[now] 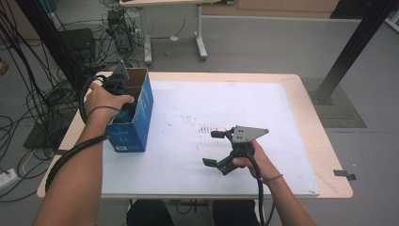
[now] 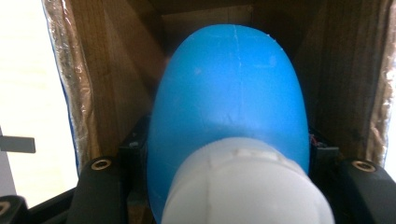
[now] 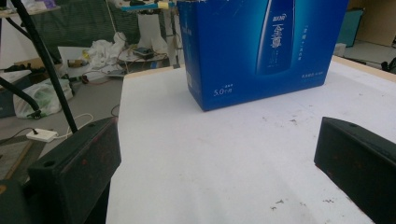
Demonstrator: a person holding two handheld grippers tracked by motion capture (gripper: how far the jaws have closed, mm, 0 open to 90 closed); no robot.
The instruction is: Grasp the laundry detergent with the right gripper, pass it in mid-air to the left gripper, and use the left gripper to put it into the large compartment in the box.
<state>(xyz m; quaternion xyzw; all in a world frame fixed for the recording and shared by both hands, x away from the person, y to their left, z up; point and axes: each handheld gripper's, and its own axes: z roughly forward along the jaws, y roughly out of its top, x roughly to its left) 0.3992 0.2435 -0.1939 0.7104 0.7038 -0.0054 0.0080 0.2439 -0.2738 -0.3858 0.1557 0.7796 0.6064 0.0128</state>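
Left gripper view puts the left gripper clenched on a blue bottle with a white cap, down inside the open blue carton. That carton stands at the left edge of the white surface. To the right, near the front edge, the right gripper hangs released above the surface, jaws wide apart, nothing between them.

A blue bottle with a white cap, seemingly upright, sits inside the open blue carton.
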